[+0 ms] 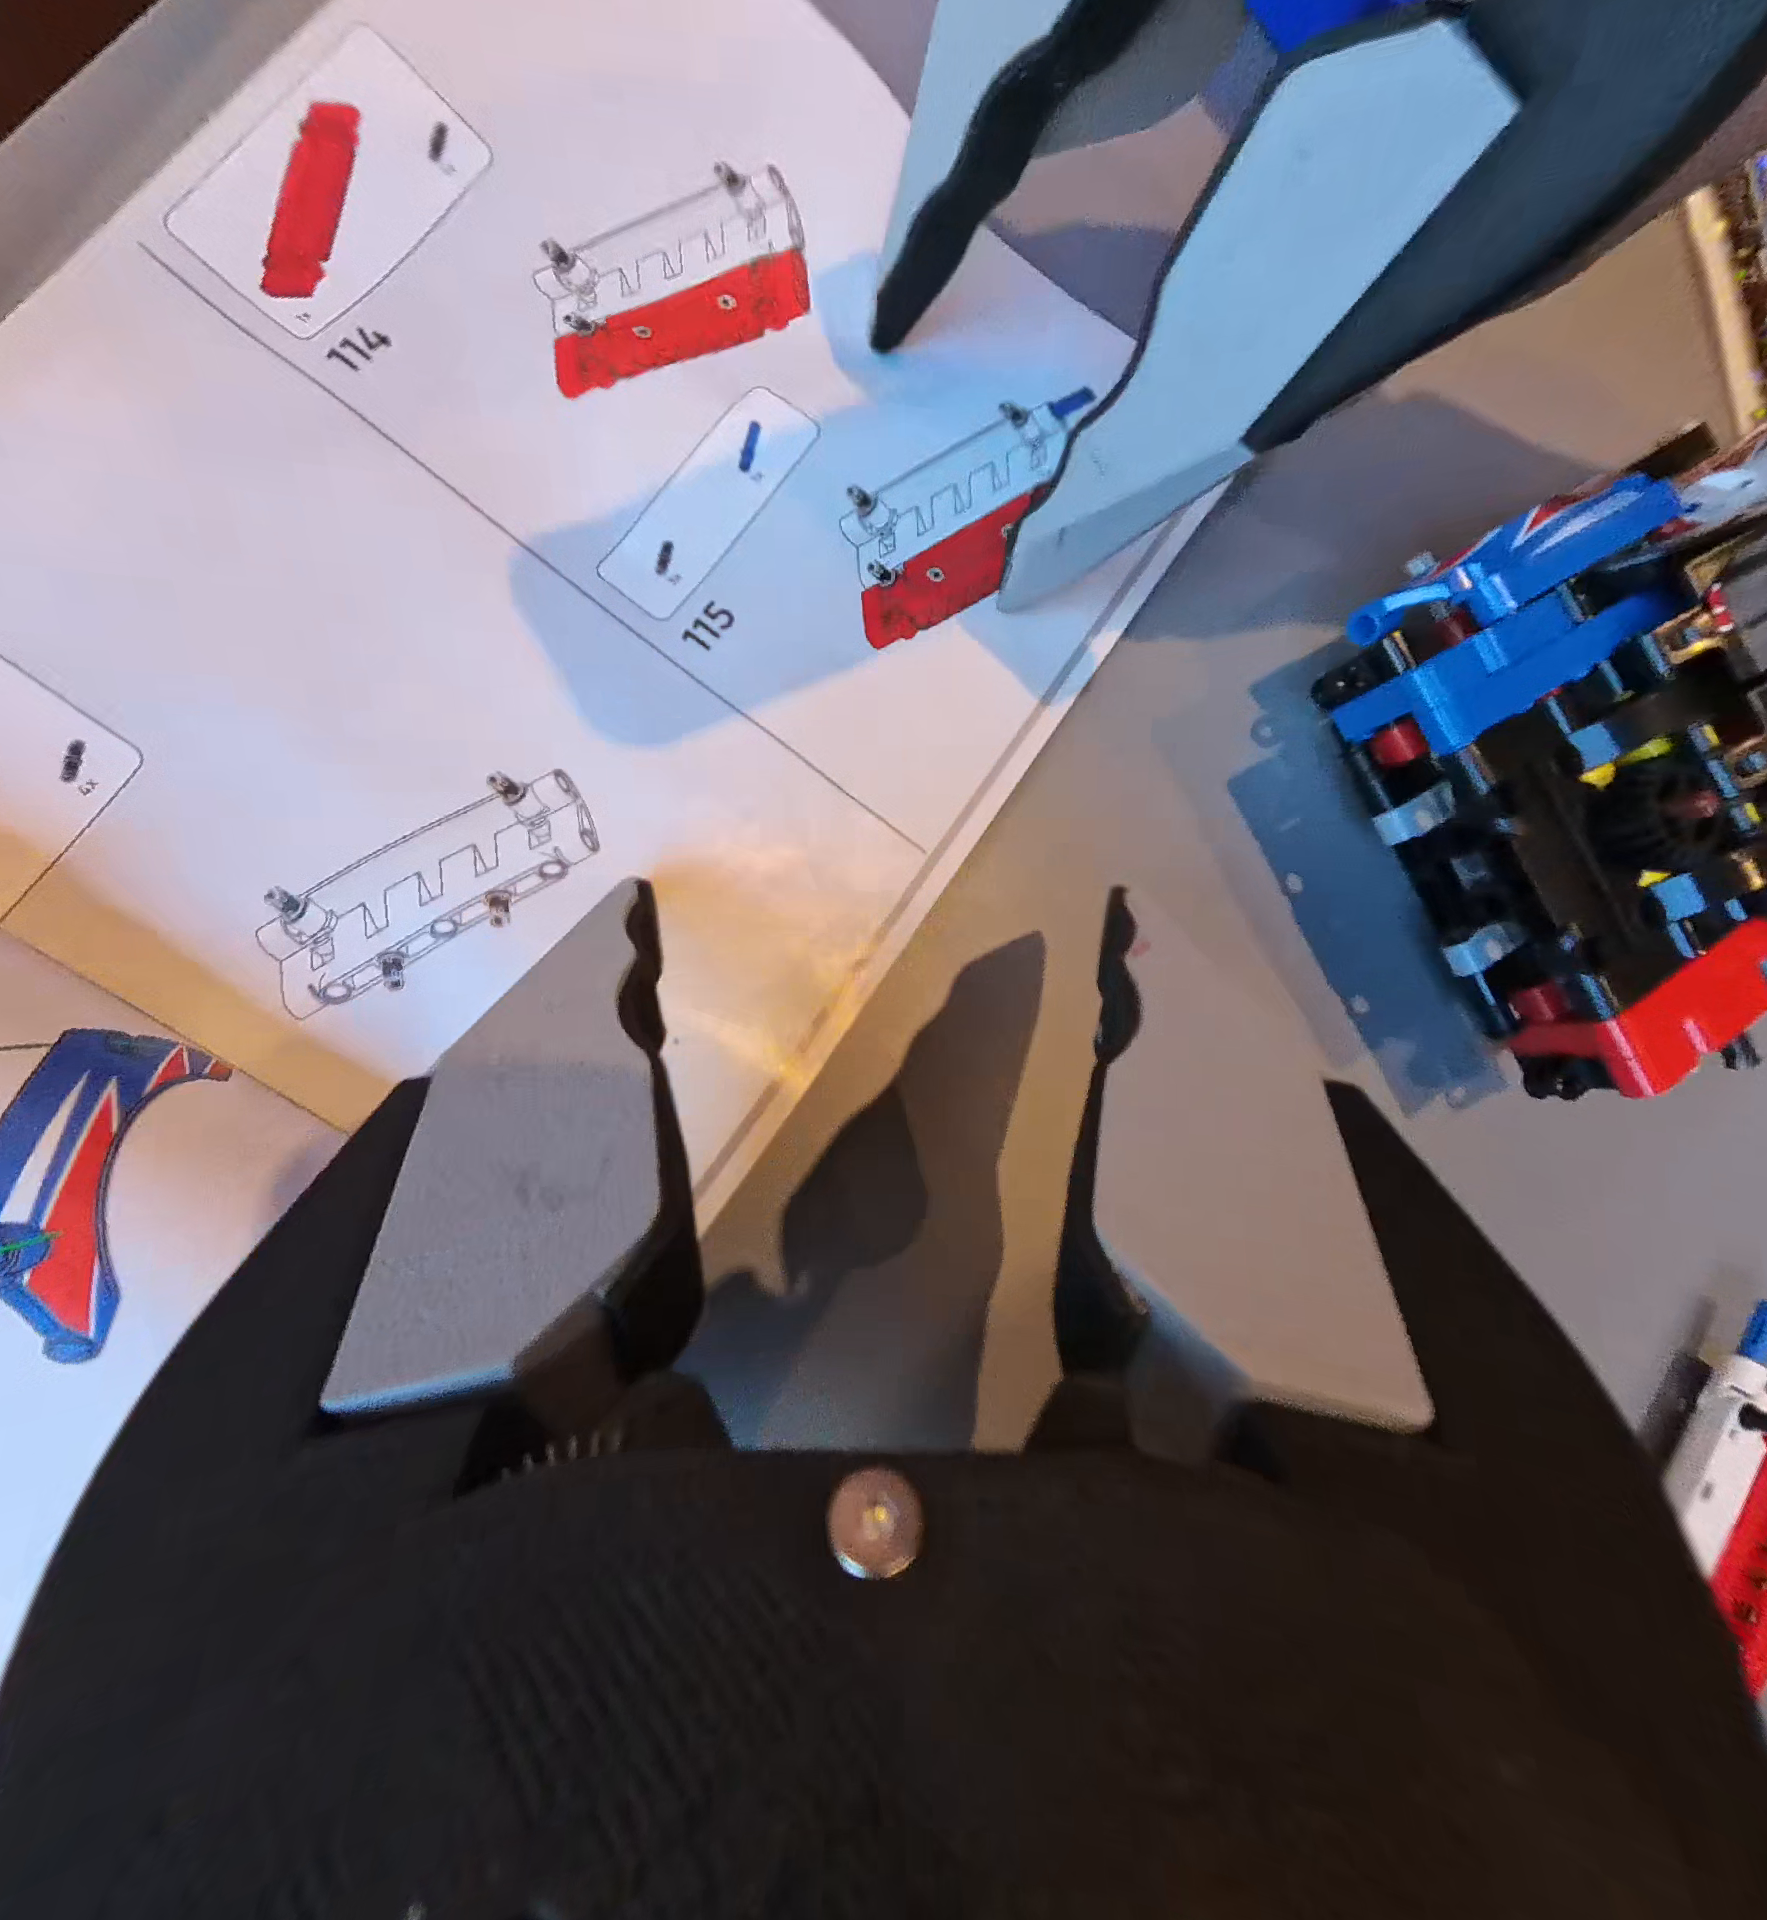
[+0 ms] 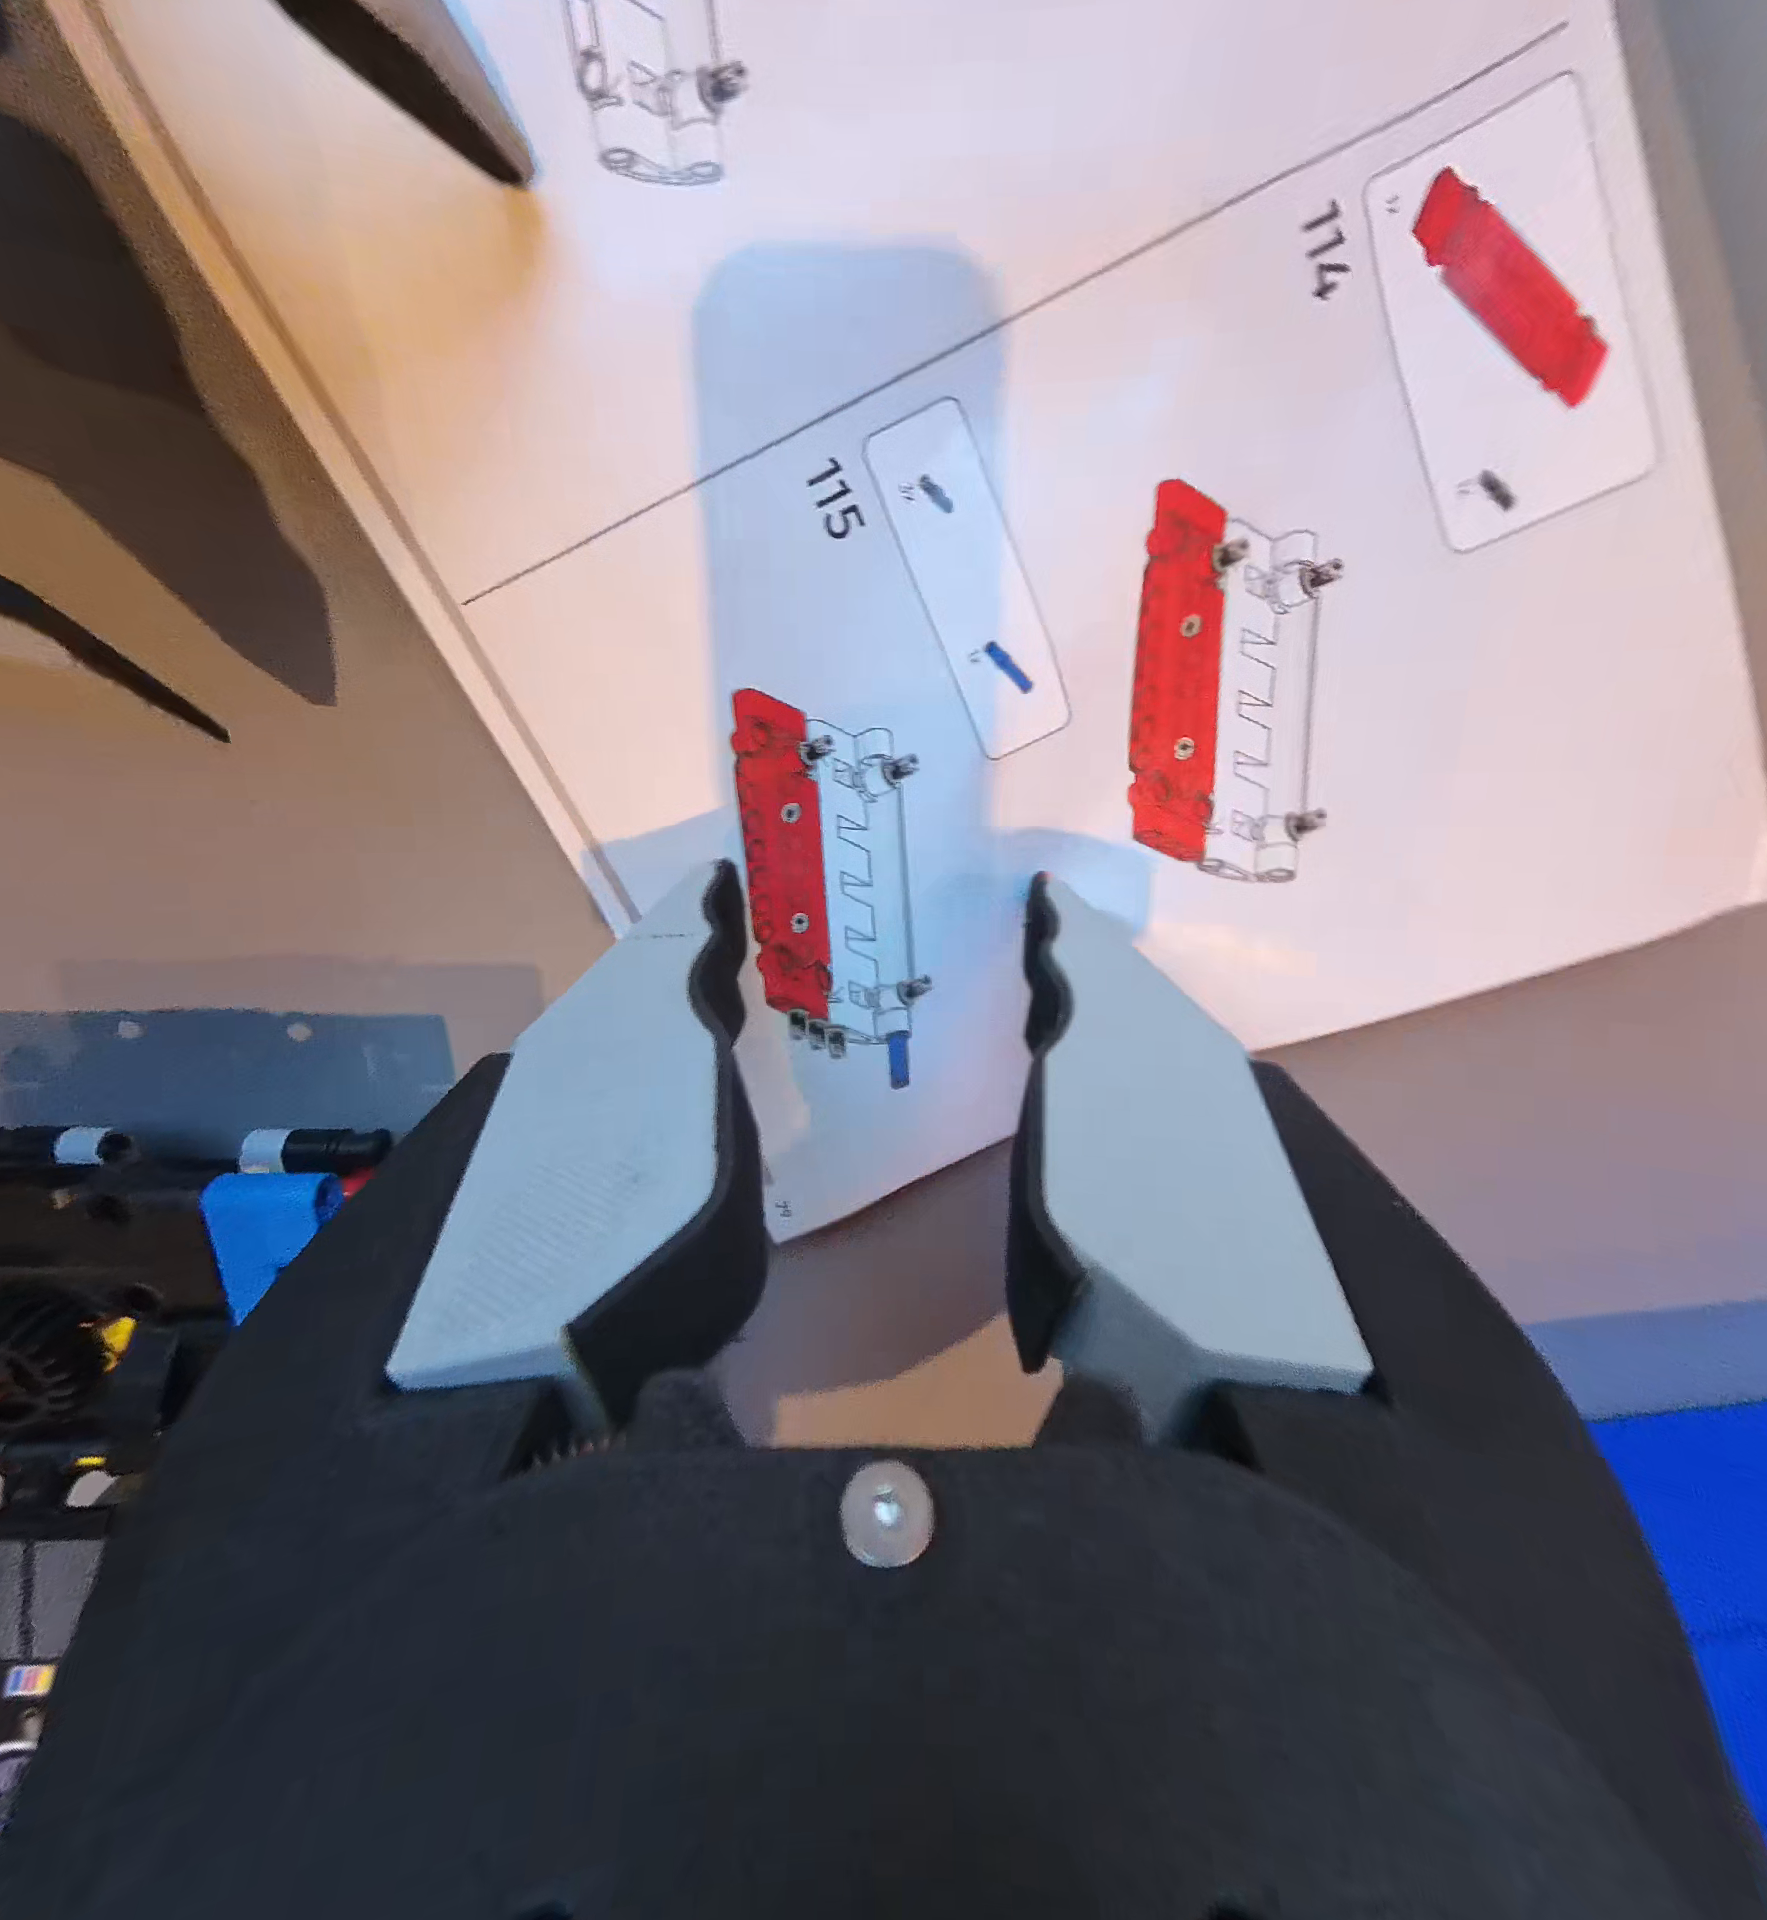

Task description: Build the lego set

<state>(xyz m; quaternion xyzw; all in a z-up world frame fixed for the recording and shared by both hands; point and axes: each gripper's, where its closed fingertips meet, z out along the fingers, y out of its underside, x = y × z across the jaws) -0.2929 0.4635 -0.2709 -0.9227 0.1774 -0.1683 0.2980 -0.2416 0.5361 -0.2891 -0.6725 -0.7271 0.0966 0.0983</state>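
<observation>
Here my grey bench (image 1: 1222, 831) carries the open instruction booklet (image 1: 443, 623), its edge crossing beneath my left hand-held gripper (image 1: 879, 904) and right hand-held gripper (image 2: 879, 894), both spread apart, empty. The lego model (image 1: 1606, 790) sits beside bare surface.

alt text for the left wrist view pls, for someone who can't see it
The open, empty left gripper hangs over the edge of an open instruction booklet on a grey table. The right gripper, also open, reaches in from above over the page. At right lie a partly built black, blue and red lego model and a small white and red sub-assembly.
</observation>
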